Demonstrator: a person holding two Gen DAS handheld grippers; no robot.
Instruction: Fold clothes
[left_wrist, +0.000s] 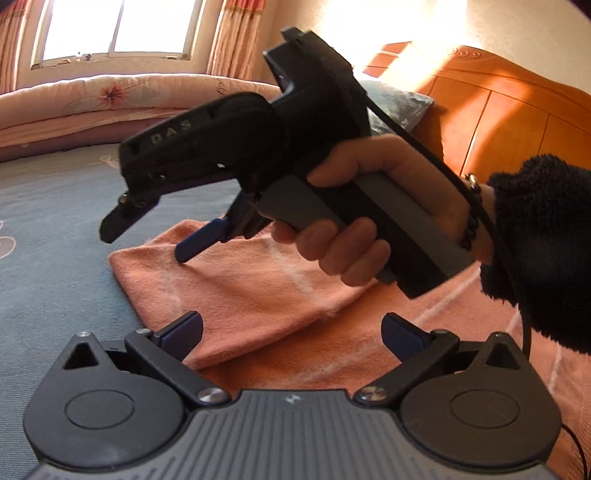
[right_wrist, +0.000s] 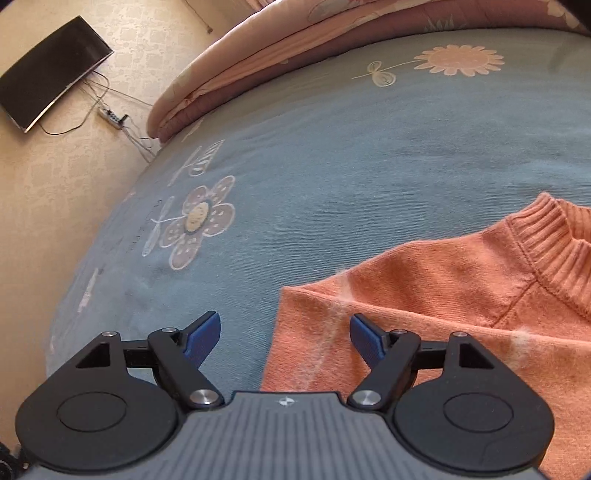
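An orange knit sweater (left_wrist: 258, 280) lies partly folded on the blue flowered bedsheet (left_wrist: 55, 229). My left gripper (left_wrist: 291, 332) hovers open over the sweater's folded part, nothing between its pads. In the left wrist view a hand (left_wrist: 351, 251) in a dark fleece sleeve (left_wrist: 543, 240) holds my right gripper (left_wrist: 144, 245), jaws apart, its blue pad touching the sweater near the far left corner. In the right wrist view my right gripper (right_wrist: 284, 328) stands open over the sweater's (right_wrist: 424, 288) corner edge, with the ribbed collar (right_wrist: 546, 236) to the right.
A folded pink quilt (left_wrist: 110, 99) lies along the bed's far side, also seen as quilt (right_wrist: 258, 55). A wooden headboard (left_wrist: 498, 110) and a pillow (left_wrist: 399, 107) stand at the right. On the floor lie a black screen (right_wrist: 51, 74) and a power strip (right_wrist: 110, 116) with cables.
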